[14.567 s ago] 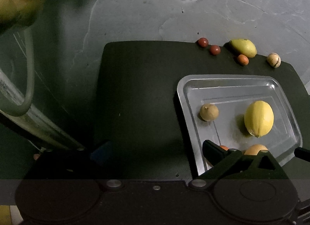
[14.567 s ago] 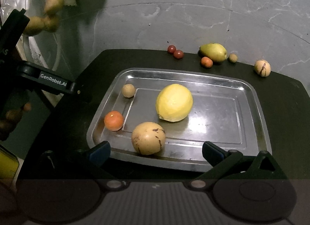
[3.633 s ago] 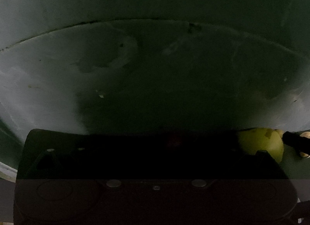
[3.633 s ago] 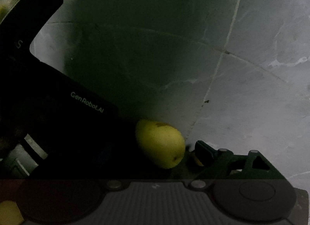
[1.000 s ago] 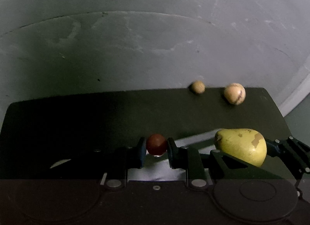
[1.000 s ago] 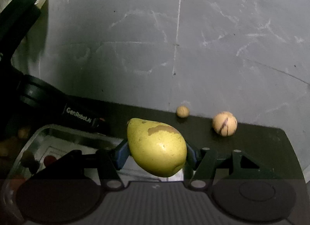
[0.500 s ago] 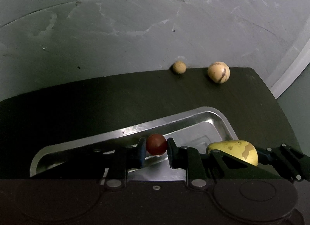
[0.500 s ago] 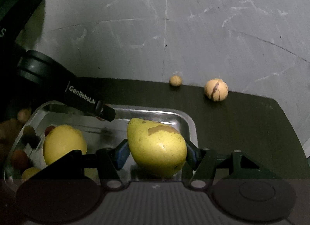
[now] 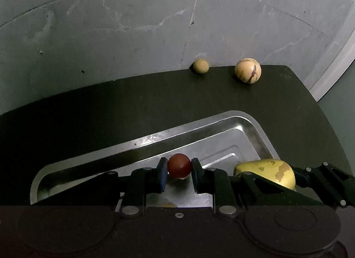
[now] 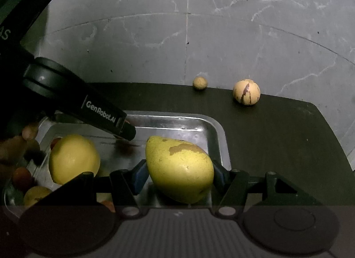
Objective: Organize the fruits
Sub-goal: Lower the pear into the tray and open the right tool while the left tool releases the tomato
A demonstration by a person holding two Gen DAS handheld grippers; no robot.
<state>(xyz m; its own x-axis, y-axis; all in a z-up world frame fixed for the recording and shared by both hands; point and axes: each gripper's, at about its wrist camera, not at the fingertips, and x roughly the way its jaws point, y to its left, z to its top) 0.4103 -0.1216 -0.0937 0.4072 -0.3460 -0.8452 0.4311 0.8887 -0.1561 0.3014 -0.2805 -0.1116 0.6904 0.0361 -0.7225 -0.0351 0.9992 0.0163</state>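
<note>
My left gripper (image 9: 179, 169) is shut on a small dark red fruit (image 9: 178, 165), held over the metal tray (image 9: 199, 129). Over the tray's right end, my right gripper (image 10: 179, 174) is shut on a yellow-green pear (image 10: 179, 169) with brown patches. The same pear (image 9: 268, 172) shows at lower right in the left wrist view. A large yellow fruit (image 10: 73, 158) lies in the tray, with a few smaller orange and tan fruits (image 10: 21, 175) at its left end. The left gripper's body (image 10: 66, 96) crosses the upper left of the right wrist view.
The tray sits on a dark mat (image 9: 111, 107) on a grey marbled floor (image 9: 133, 24). At the mat's far edge lie a small tan round fruit (image 9: 200, 66) and a larger cream fruit with brown stripes (image 9: 248, 70). The mat's right side is bare.
Both grippers have drawn back from the mat's far edge and come over the tray, each still holding its fruit. More of the tray and its fruits now shows.
</note>
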